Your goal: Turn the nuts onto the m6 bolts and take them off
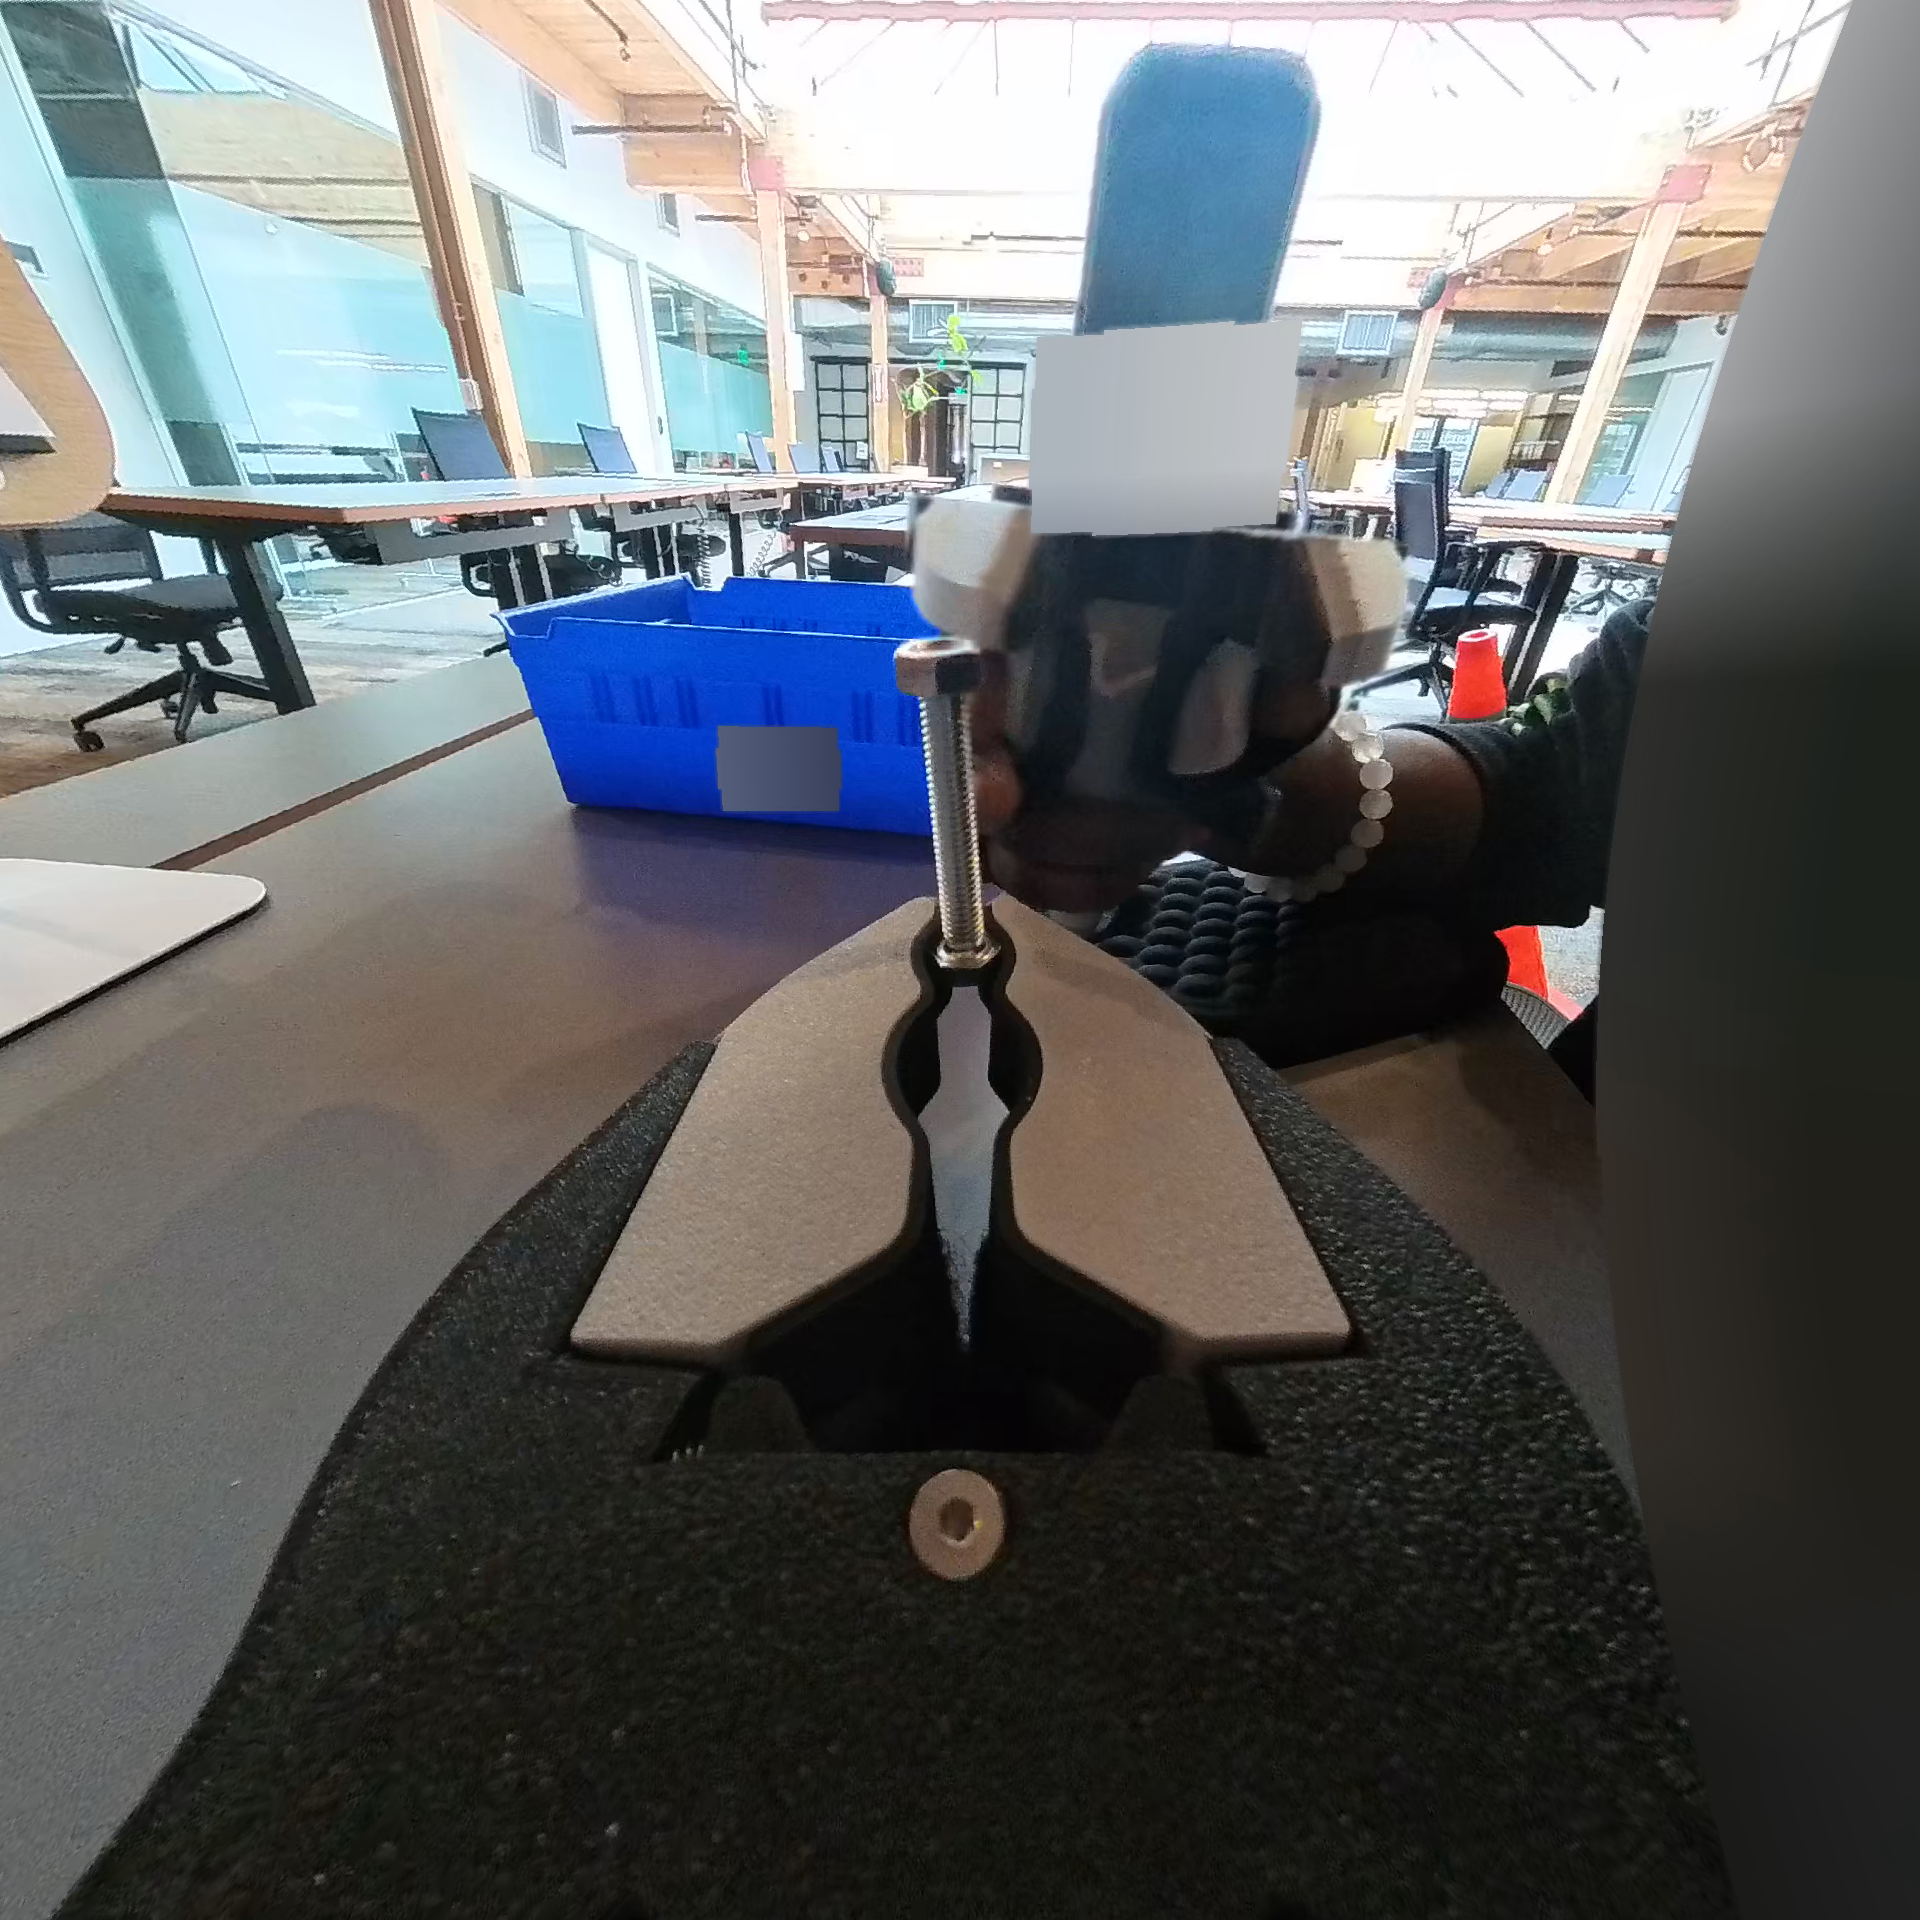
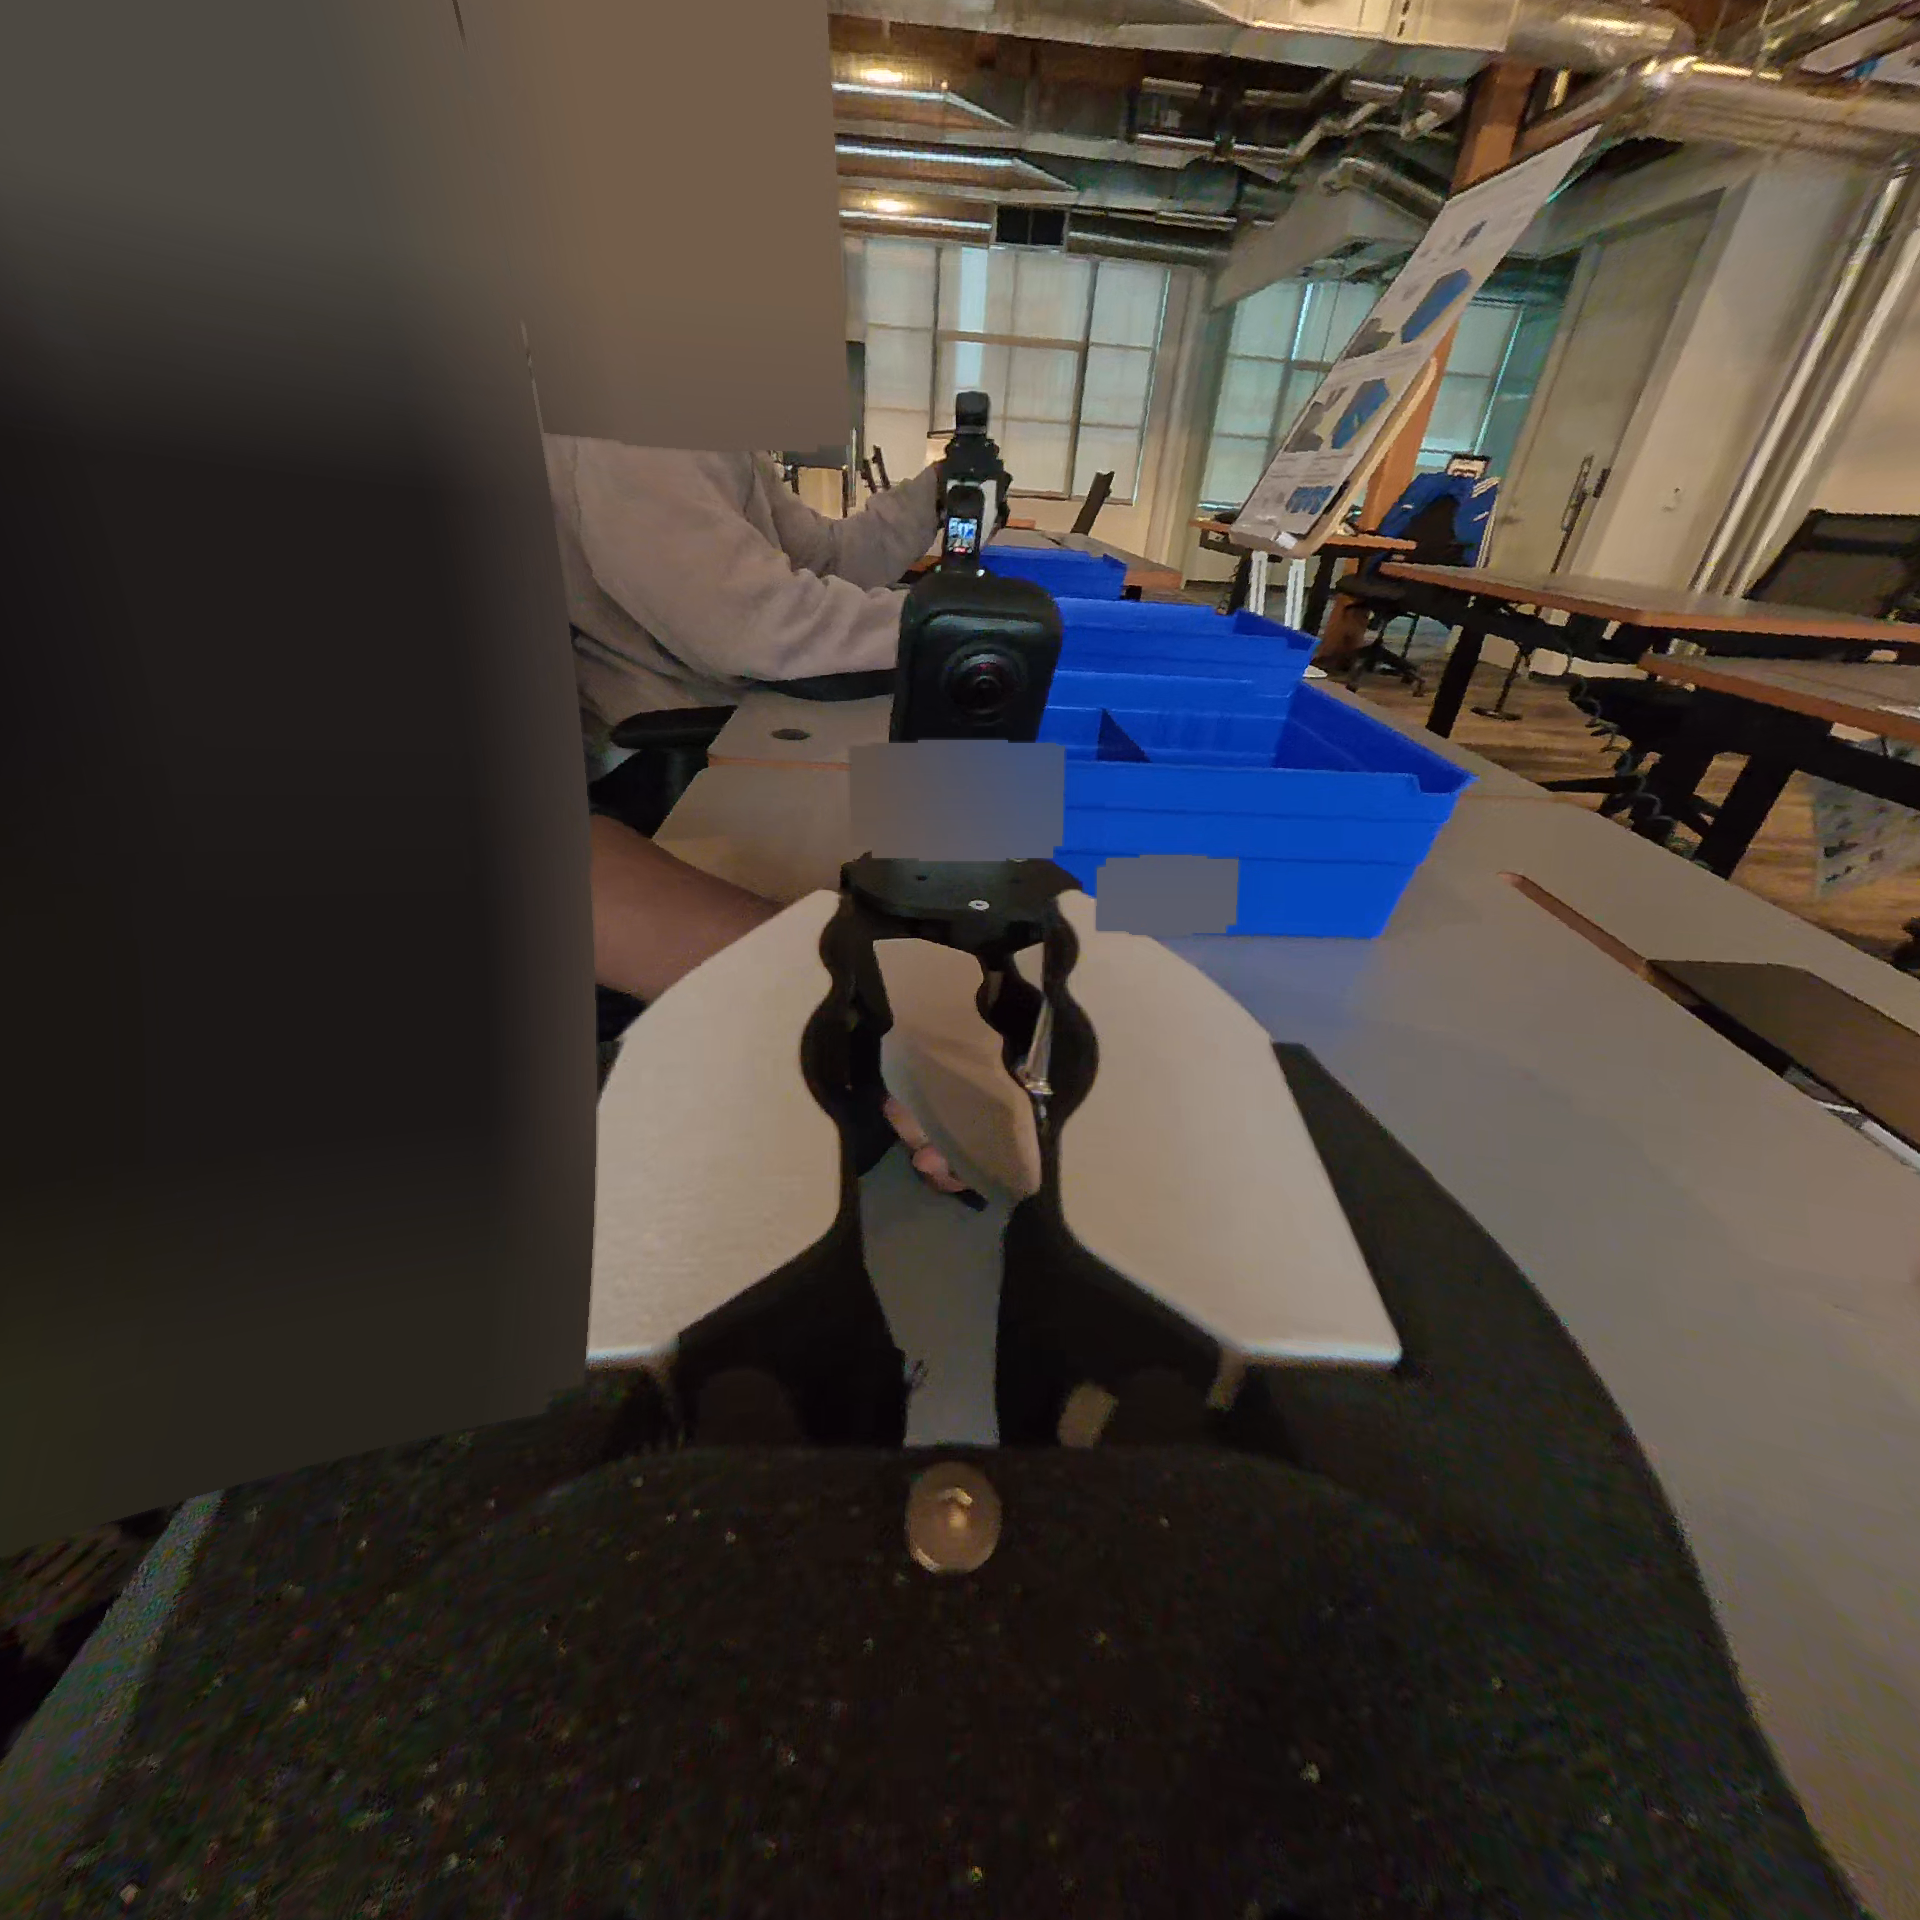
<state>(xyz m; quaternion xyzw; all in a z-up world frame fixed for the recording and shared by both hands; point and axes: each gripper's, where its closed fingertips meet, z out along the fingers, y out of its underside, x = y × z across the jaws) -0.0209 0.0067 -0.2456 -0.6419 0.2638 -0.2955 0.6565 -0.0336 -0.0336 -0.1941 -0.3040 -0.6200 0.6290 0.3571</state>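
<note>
While the right tongs (image 2: 951,997) gape, left tongs (image 1: 964,940) clamp the bolt (image 1: 951,810).

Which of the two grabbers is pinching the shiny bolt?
The left gripper: its fingers are shut on the bolt's bottom end, while the right gripper gapes open.

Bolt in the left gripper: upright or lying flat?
Upright. The bolt stands nearly vertical from the left gripper's closed fingertips, socket head on top, a nut at the pads.

Black pebbled gripper bodies, pale grey finger plates (image 1: 810,1164) with wavy black inner edges, silver hex screw (image 1: 957,1525) at centre. Black camera (image 2: 977,675) on top. White bead bracelet (image 1: 1361,800), dark sleeve (image 1: 1538,790), fingerless black glove.
</note>
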